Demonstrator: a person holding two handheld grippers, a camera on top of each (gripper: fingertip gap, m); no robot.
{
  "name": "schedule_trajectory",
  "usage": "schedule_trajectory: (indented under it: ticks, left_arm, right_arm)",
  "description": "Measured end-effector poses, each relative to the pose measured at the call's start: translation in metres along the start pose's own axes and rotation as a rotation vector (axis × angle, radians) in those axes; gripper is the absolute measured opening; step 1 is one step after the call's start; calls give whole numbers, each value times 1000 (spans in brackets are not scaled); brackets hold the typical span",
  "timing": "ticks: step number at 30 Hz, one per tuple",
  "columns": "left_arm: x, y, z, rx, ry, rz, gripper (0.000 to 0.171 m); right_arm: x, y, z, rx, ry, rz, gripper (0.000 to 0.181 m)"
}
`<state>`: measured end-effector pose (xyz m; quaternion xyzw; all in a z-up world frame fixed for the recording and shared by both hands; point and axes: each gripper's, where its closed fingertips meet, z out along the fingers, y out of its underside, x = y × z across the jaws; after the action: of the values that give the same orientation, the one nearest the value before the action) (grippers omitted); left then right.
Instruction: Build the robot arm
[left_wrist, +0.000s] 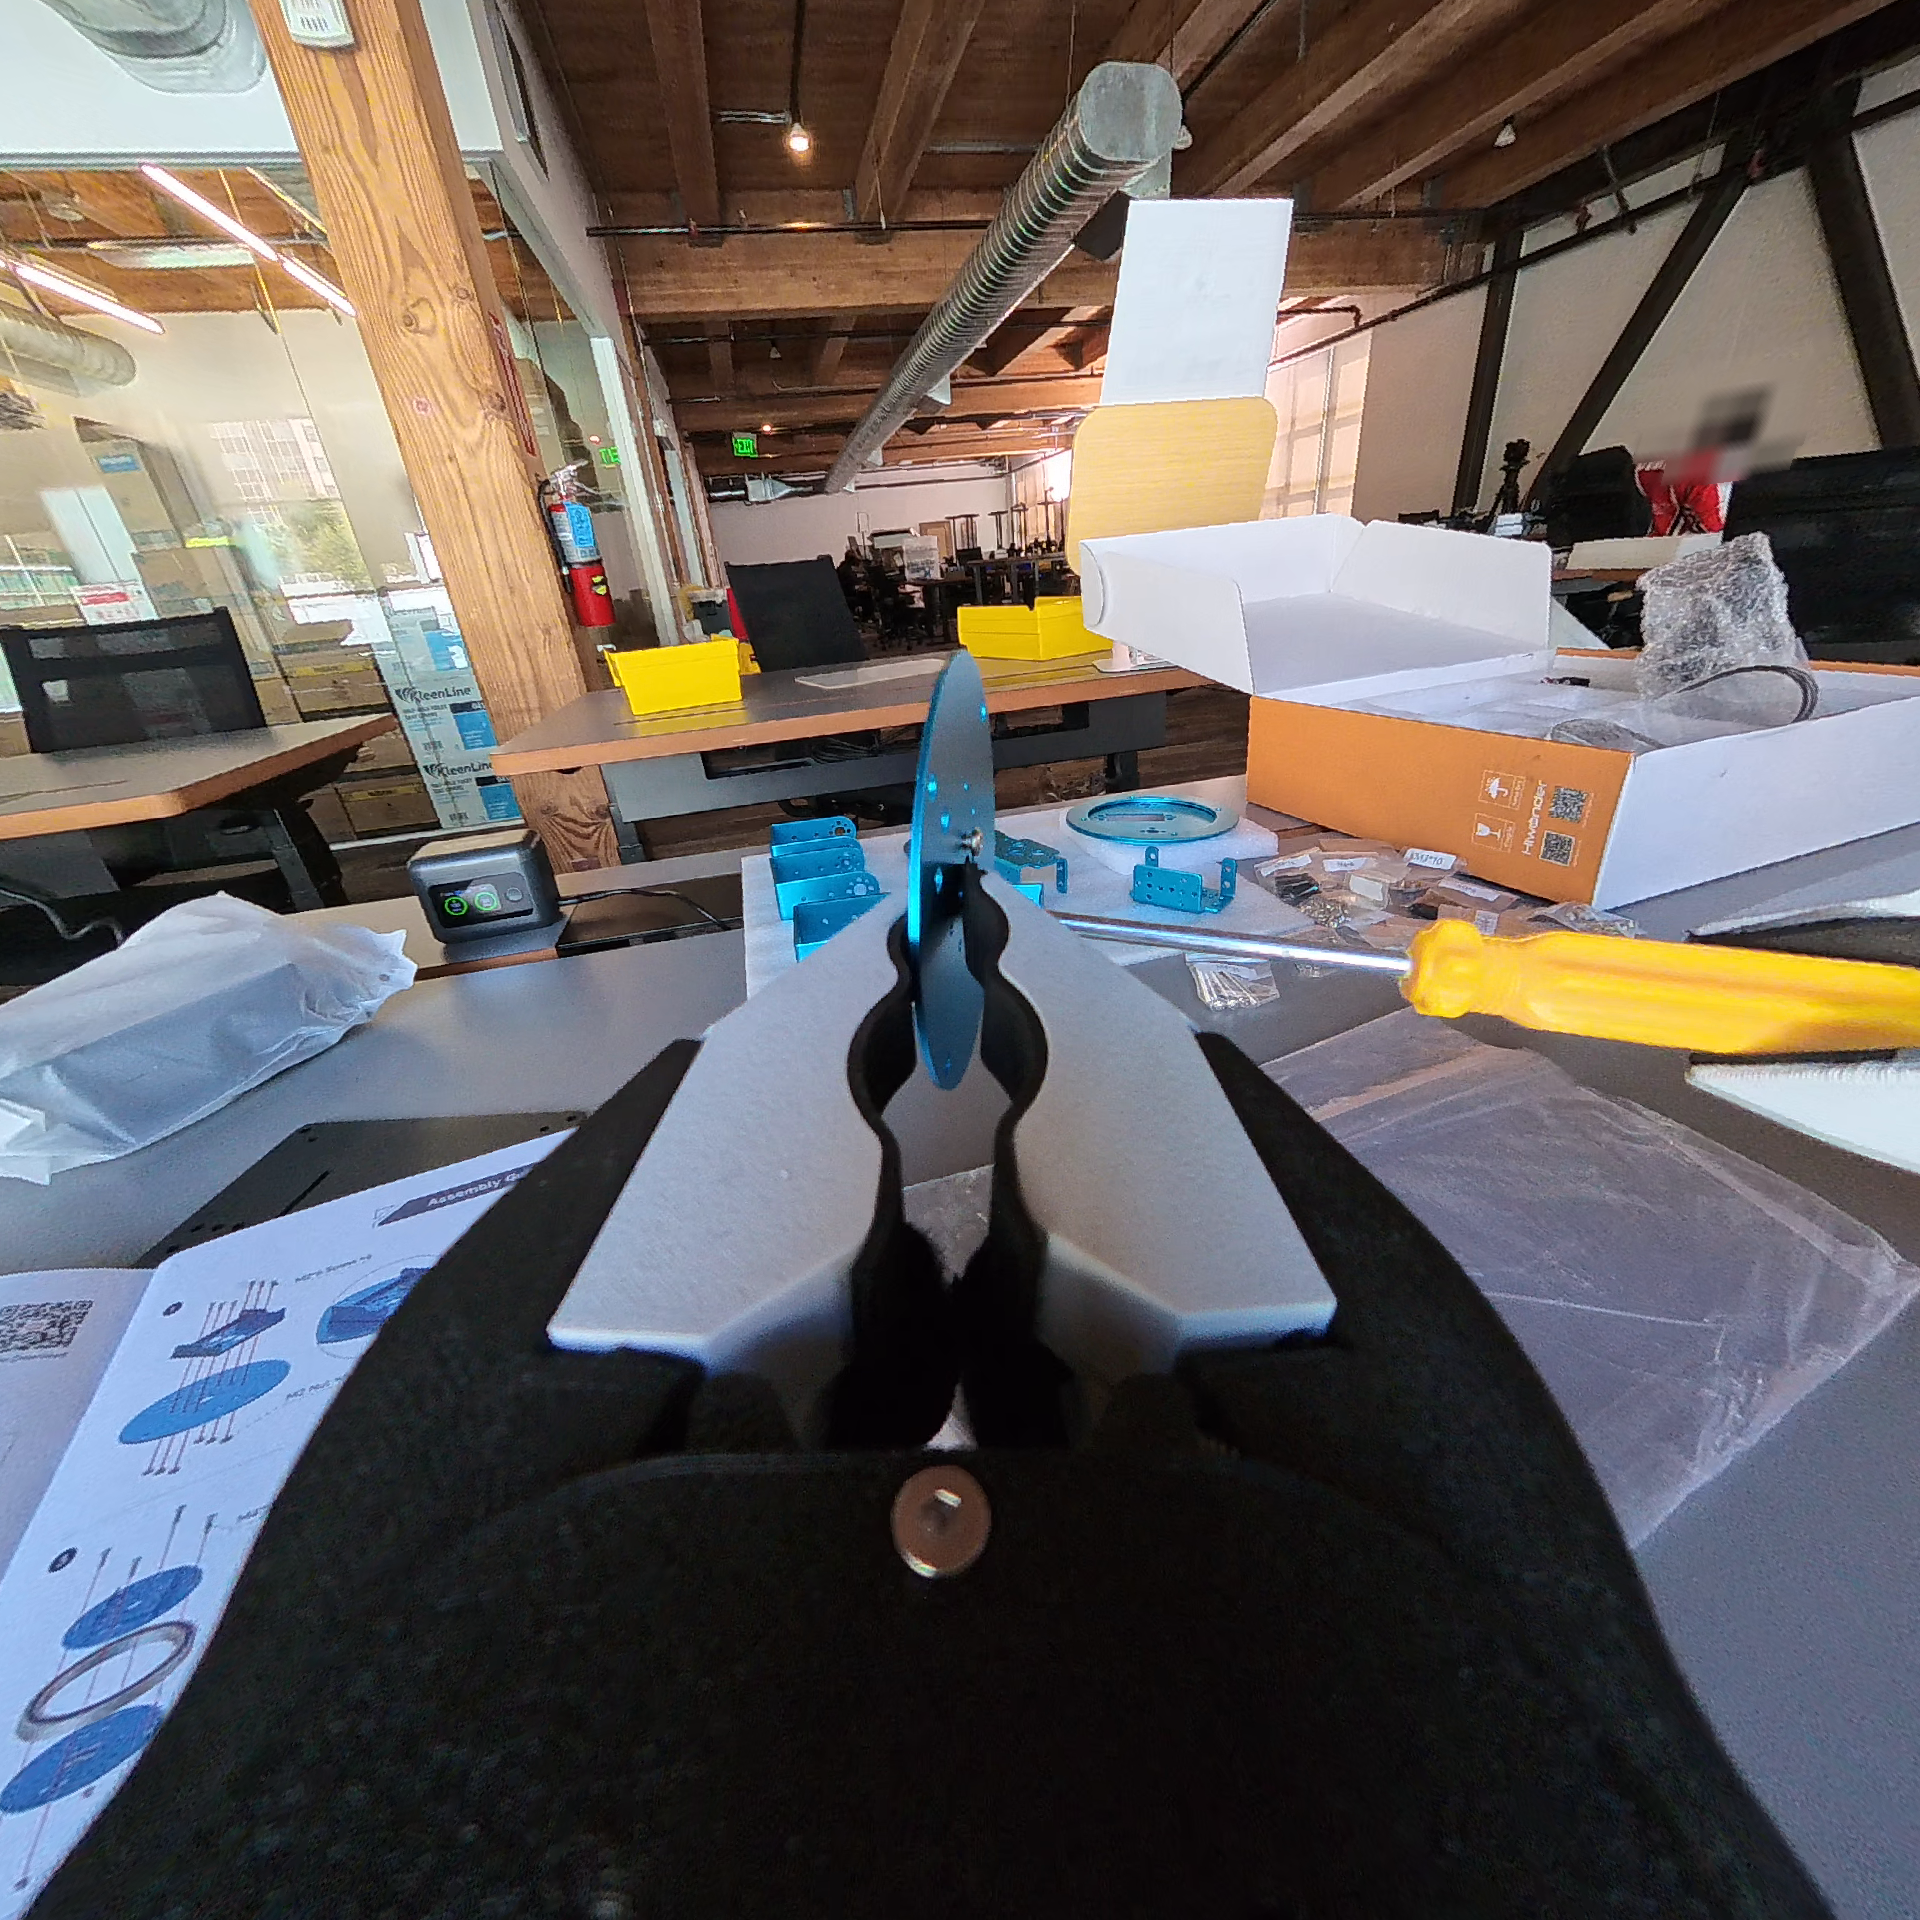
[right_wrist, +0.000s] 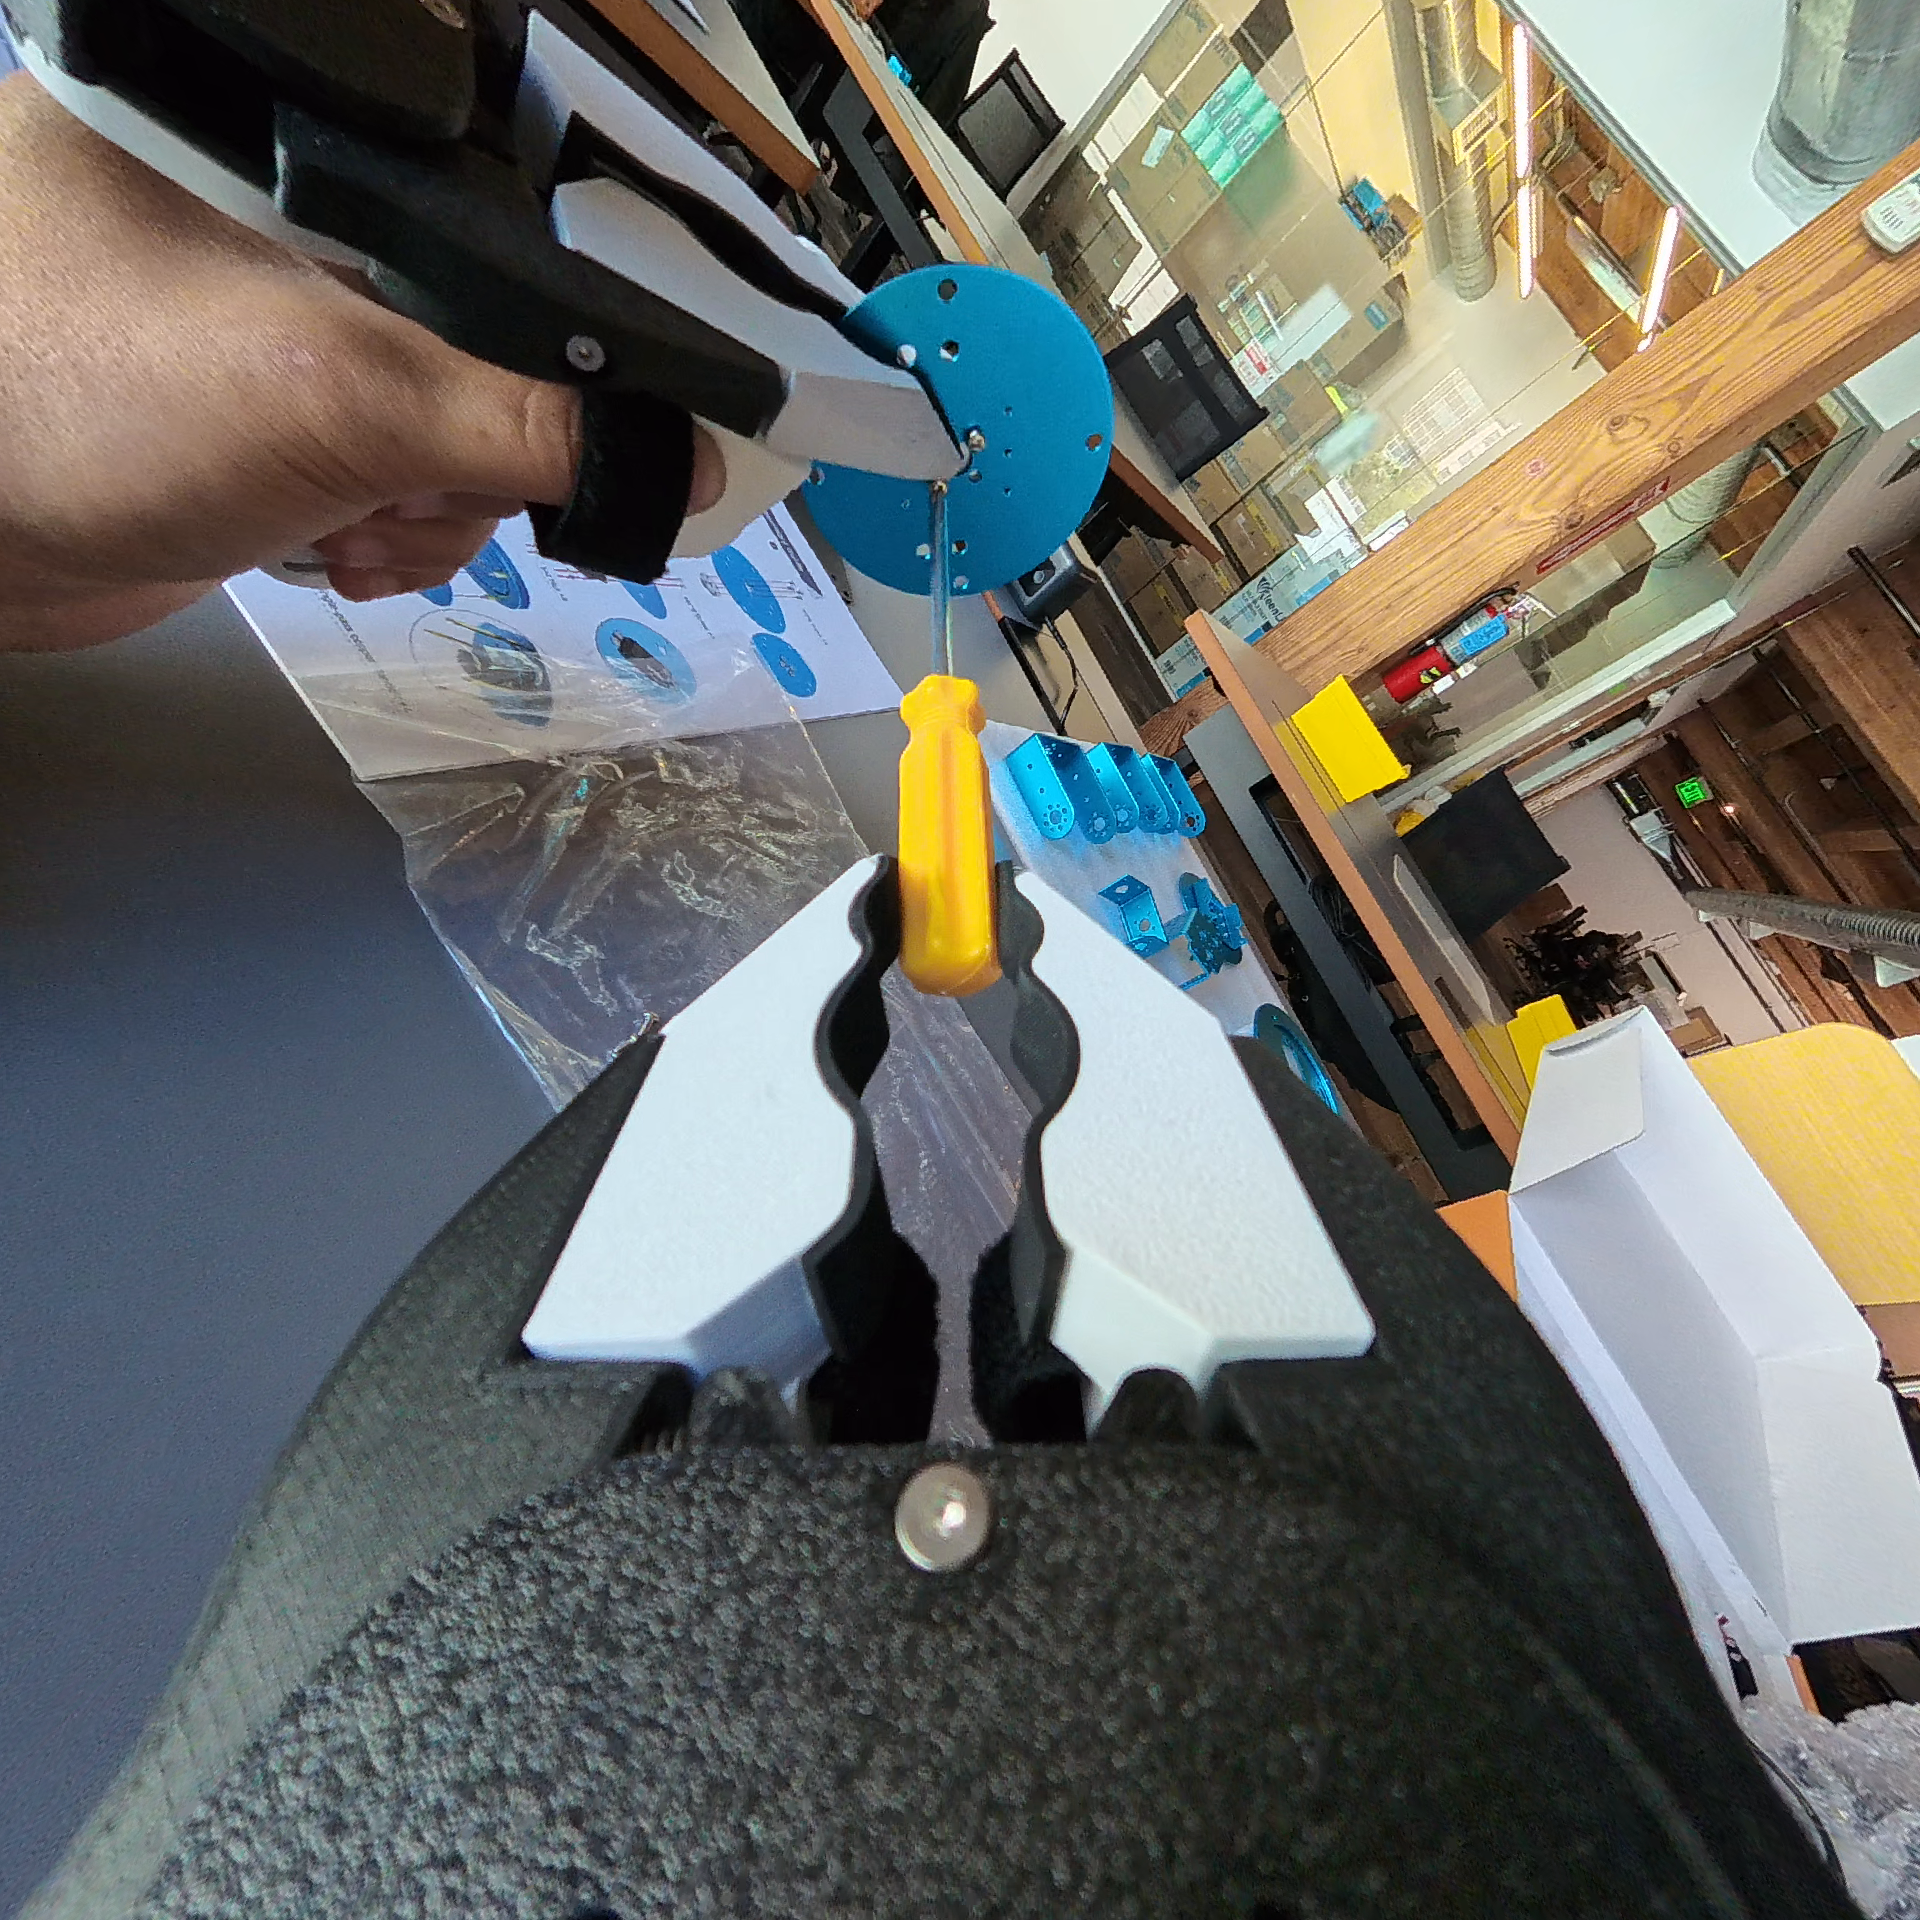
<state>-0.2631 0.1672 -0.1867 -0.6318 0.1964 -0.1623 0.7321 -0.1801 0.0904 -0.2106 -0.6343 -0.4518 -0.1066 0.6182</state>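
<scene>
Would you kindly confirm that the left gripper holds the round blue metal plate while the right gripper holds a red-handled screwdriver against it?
Not quite: the screwdriver's handle is yellow, not red, as the right wrist view shows. The left gripper does hold the round blue metal plate, and the right gripper holds the screwdriver against it.

Grey table (left_wrist: 582, 1023): booklet (left_wrist: 135, 1455), orange box (left_wrist: 1475, 800).

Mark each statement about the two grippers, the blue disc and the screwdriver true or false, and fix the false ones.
1. The left gripper clamps a blue disc held on edge. True.
2. The right gripper is empty. False: it grips a yellow-handled screwdriver.
3. The screwdriver tip meets a screw on the disc. True.
4. The blue brackets hang from the disc. False: they lie on the table.
</scene>
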Motion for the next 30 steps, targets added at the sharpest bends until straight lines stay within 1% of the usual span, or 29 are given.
schedule_trajectory:
  ticks: [24,26,27,30]
  left_arm:
    - [2,0,1,-7,4,11,5]
    - [1,1,1,-8,0,8,5]
    - [1,0,1,-5,-2,5,5]
    - [-1,-5,-2,25,-6,-6,5]
  right_arm:
    - [-1,-1,-1,2,-15,26,17]
    - [-2,-1,-1,7,-50,81,17]
    - [-3,-1,0,14,-89,142,17]
    - [-4,-1,1,36,-259,420,17]
